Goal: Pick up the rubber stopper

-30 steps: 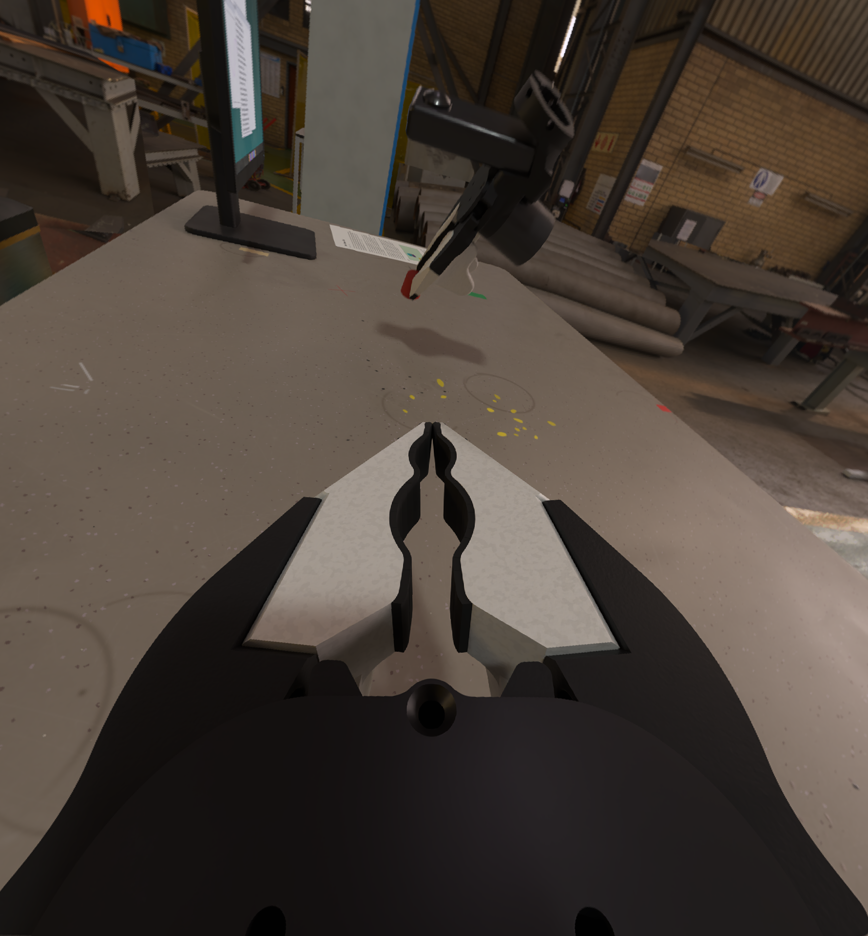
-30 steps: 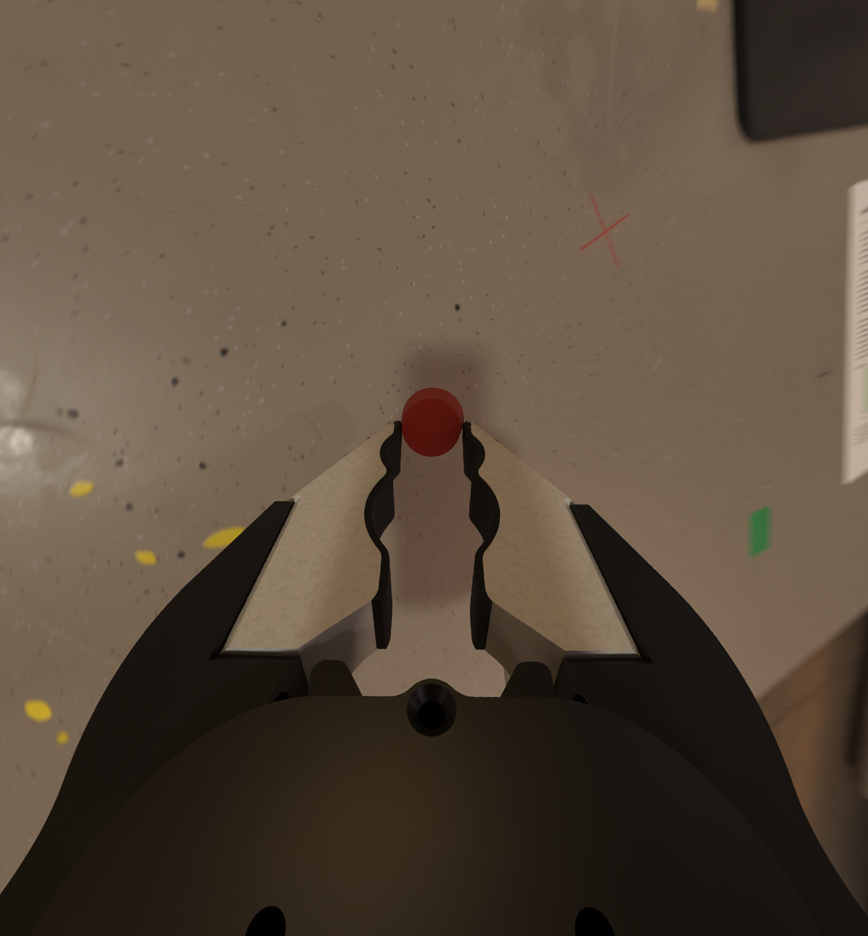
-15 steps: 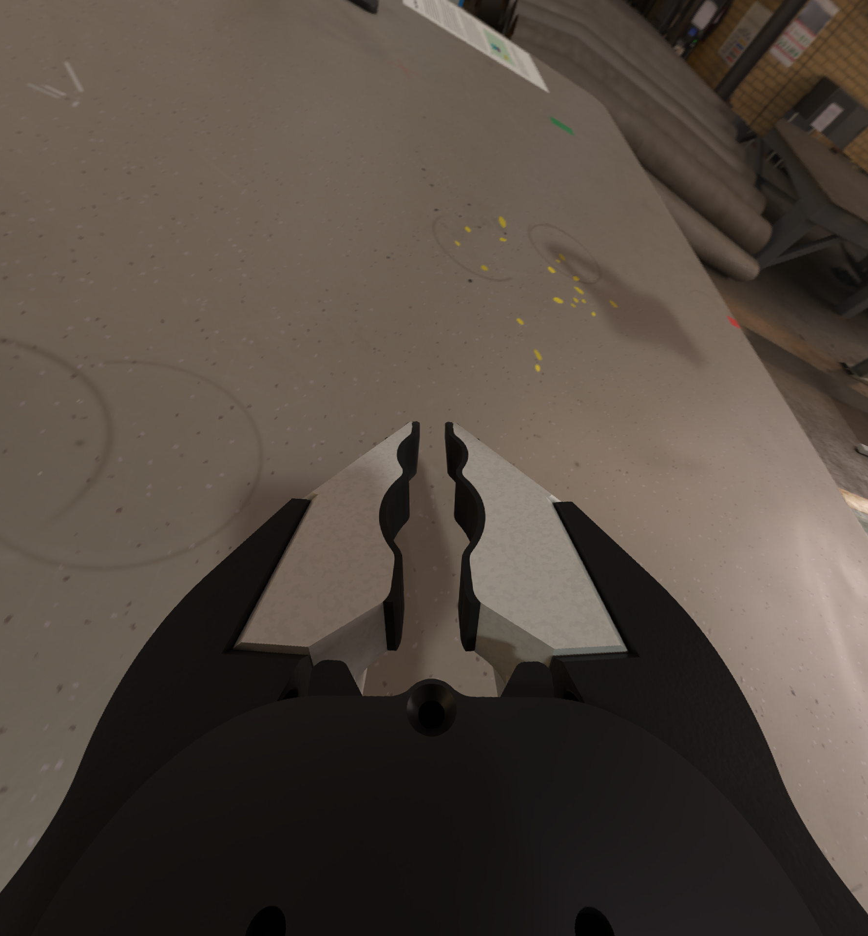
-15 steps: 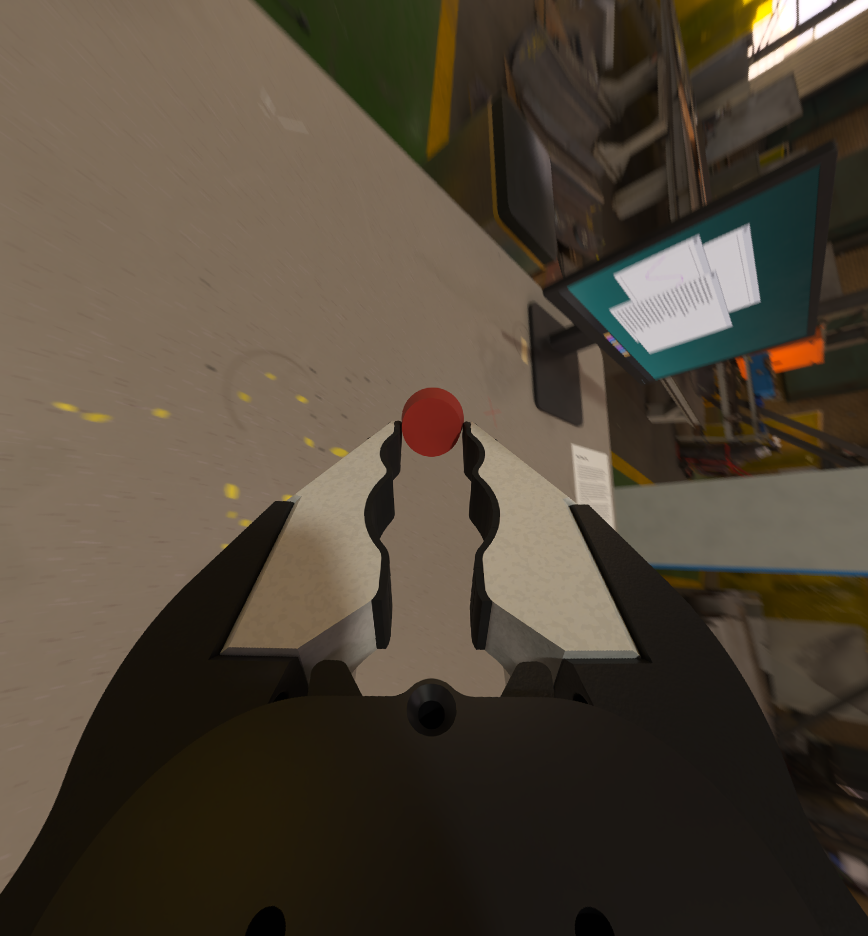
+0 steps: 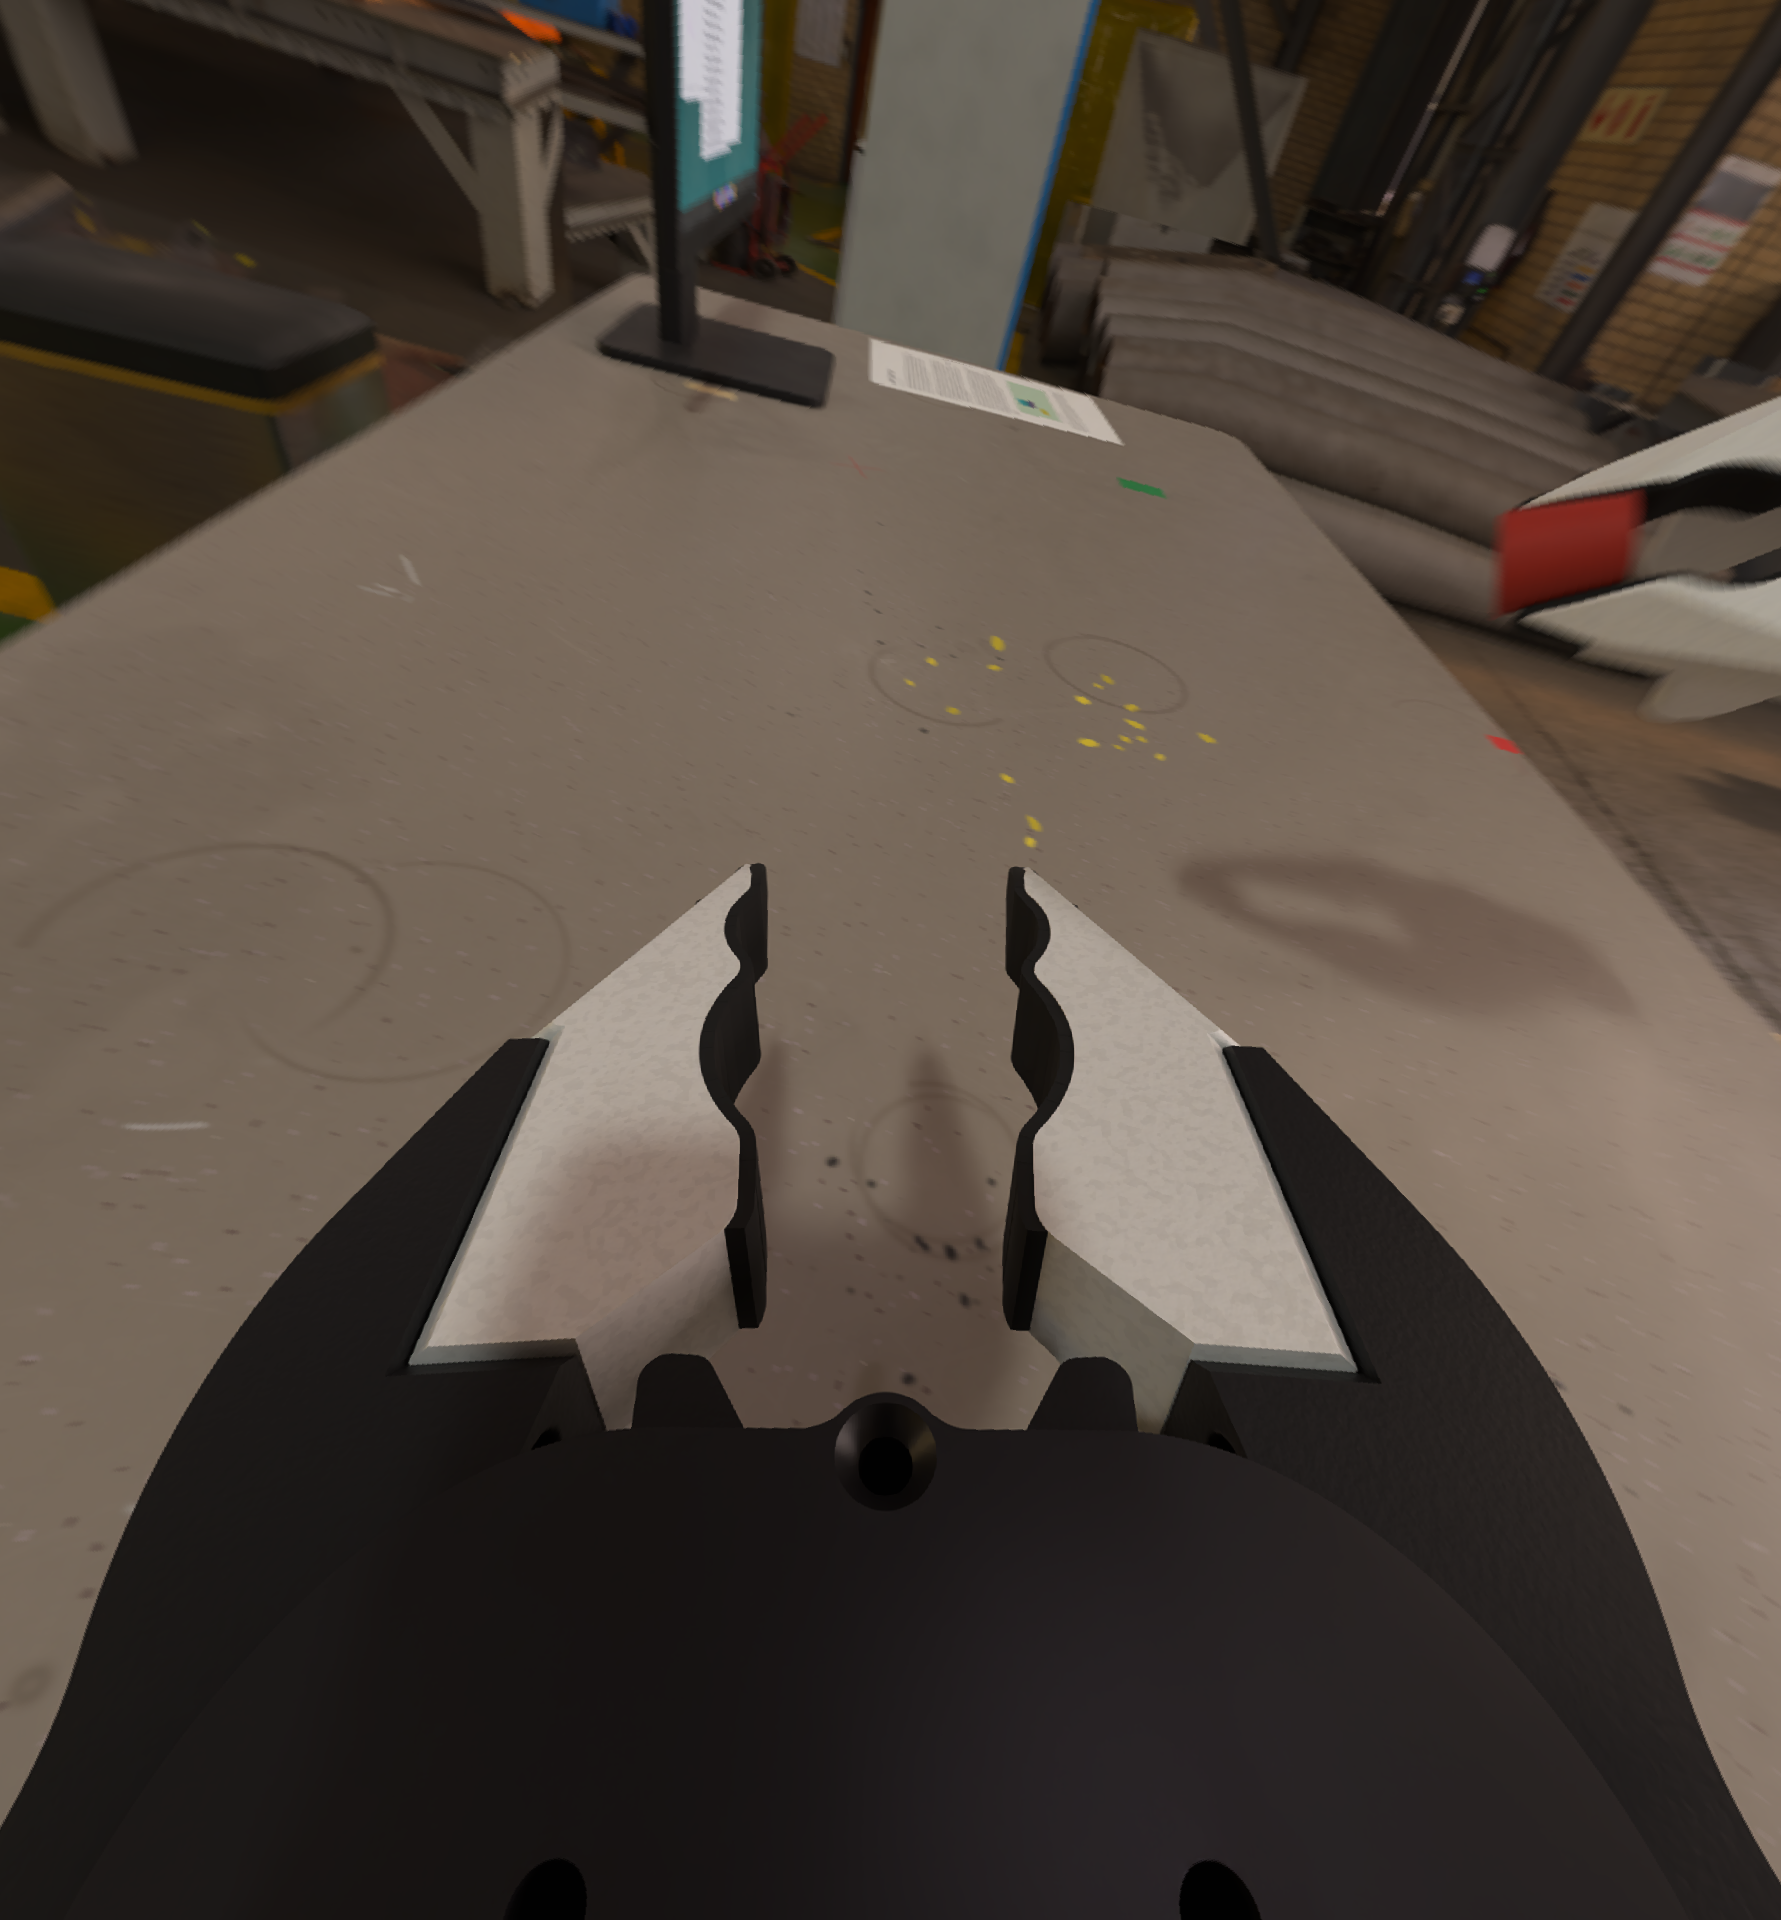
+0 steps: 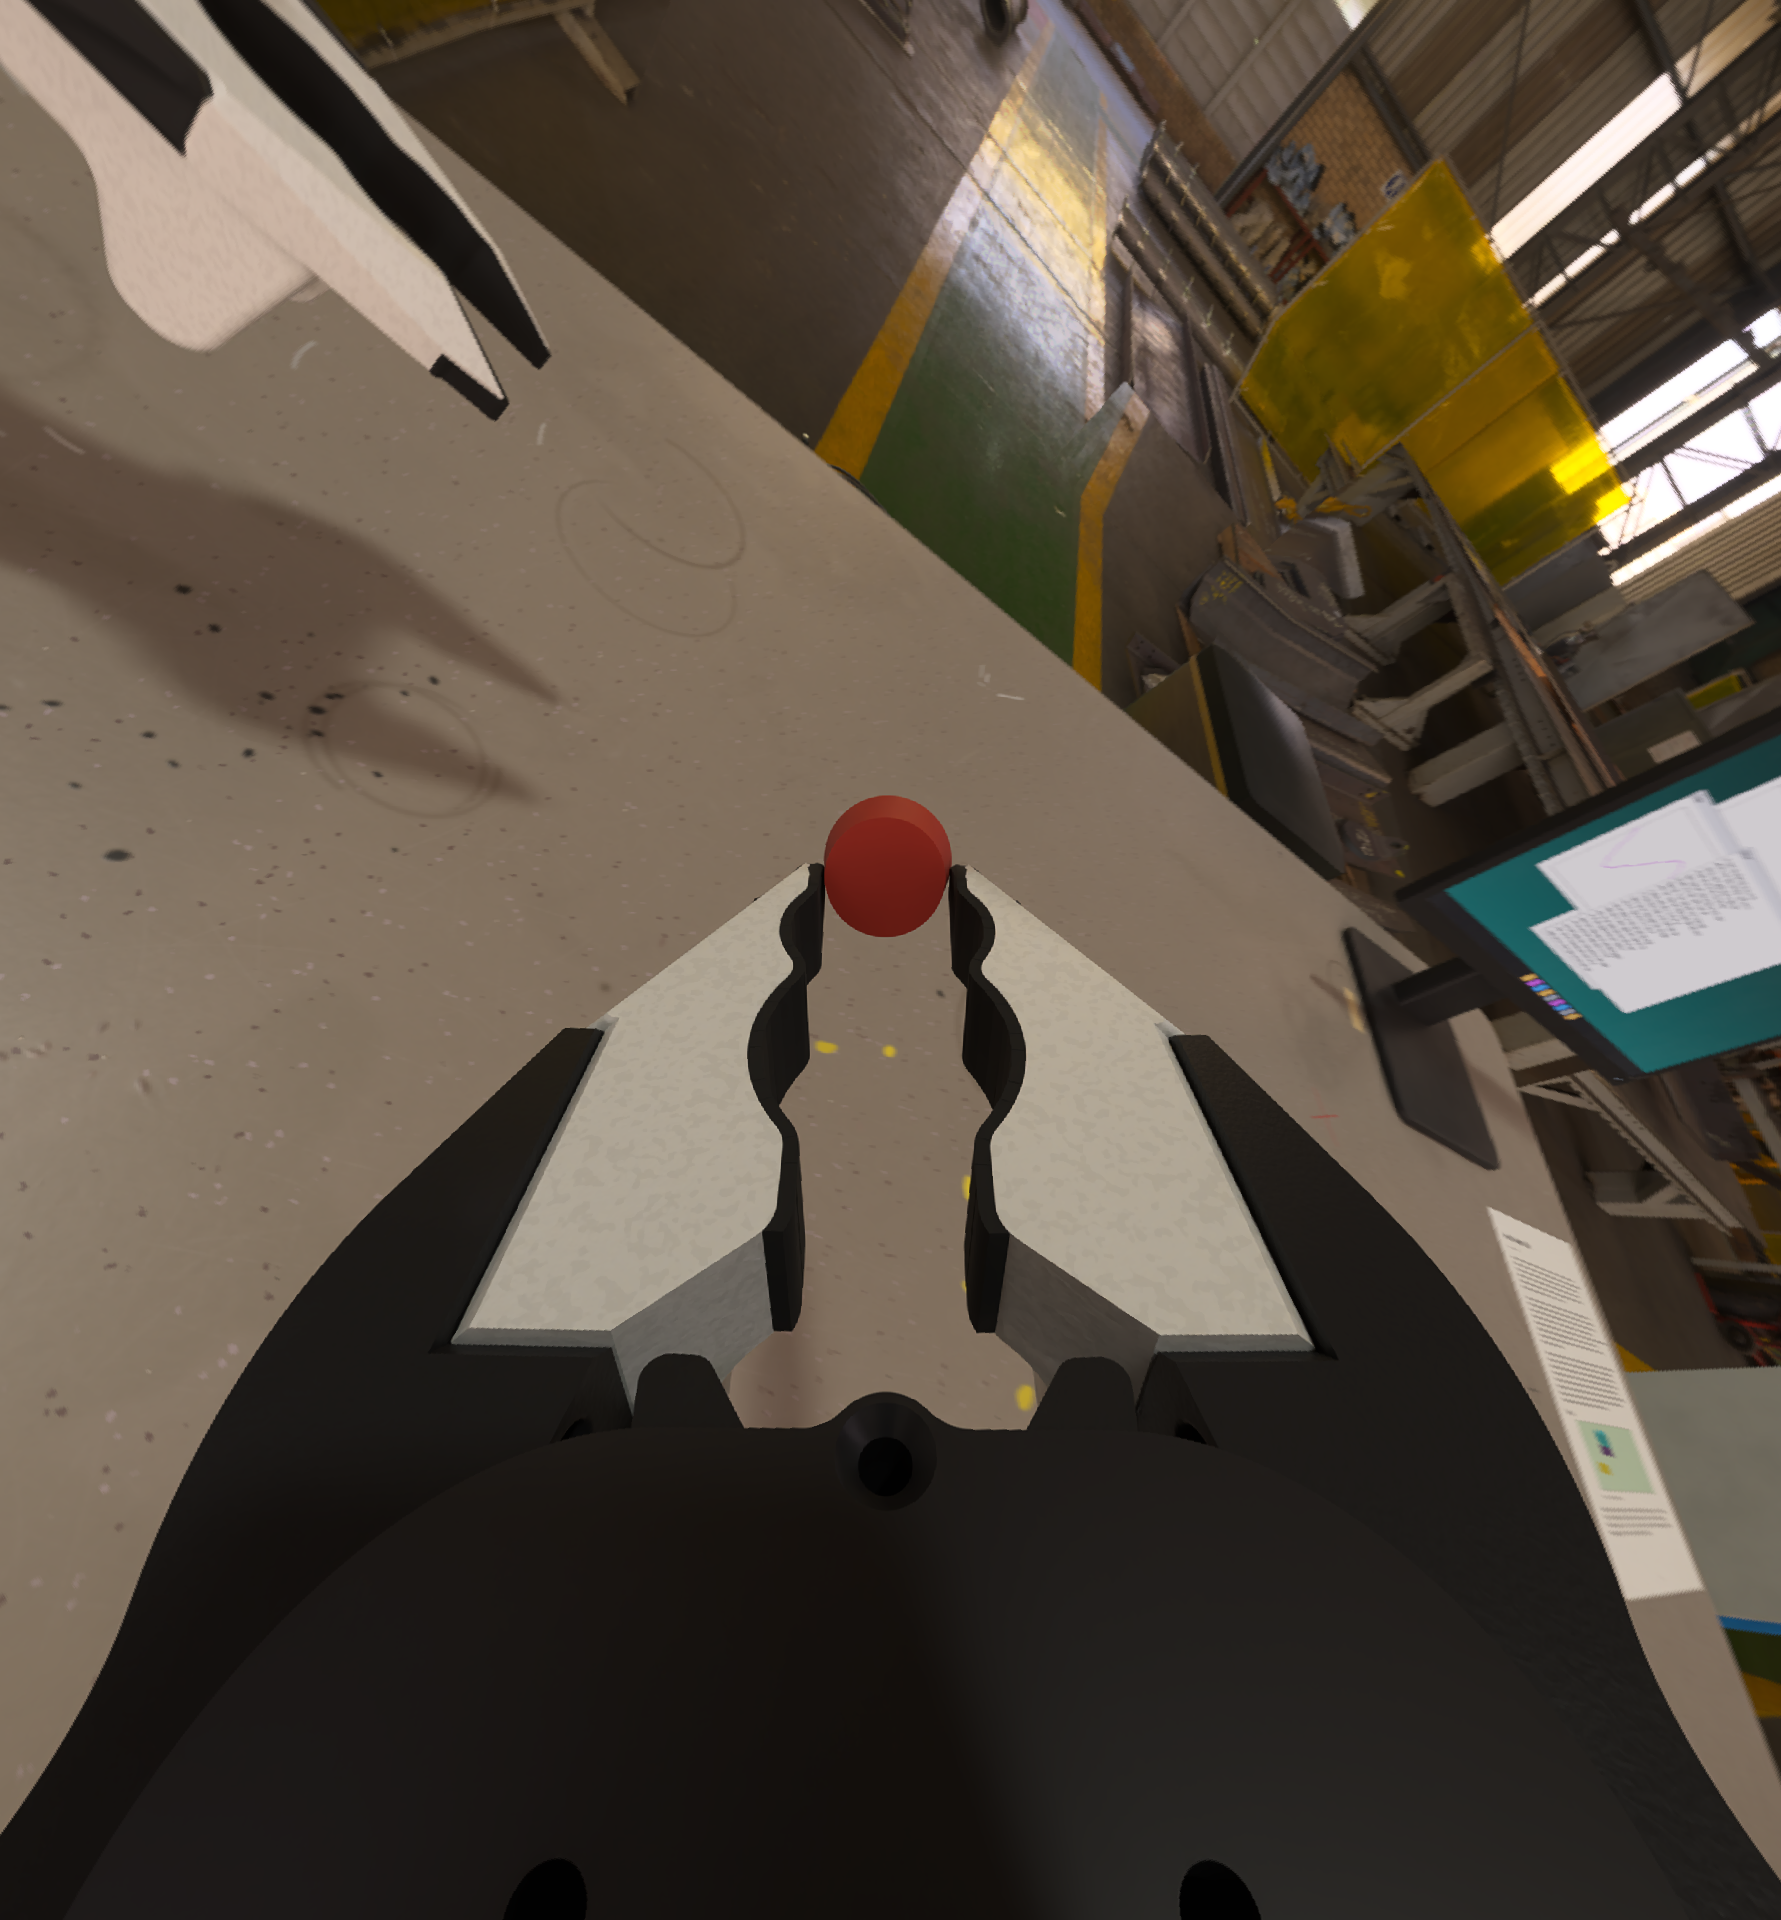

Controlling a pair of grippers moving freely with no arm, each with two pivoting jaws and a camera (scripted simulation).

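Note:
The red rubber stopper is pinched between the tips of my right gripper, which is shut on it and holds it in the air above the grey table. In the left wrist view the stopper shows at the right edge, held sideways by the right gripper above the table's right side. My left gripper is open and empty, low over the table. It also shows at the upper left of the right wrist view.
A monitor on a black stand and a printed sheet sit at the table's far end. Yellow specks, a green mark and a red mark lie on the top. The table's right edge drops to the workshop floor.
My left gripper has opened from shut and its view swung back up toward the monitor. My right gripper has lifted the stopper off the table, turned it sideways and carried it close to my left gripper.

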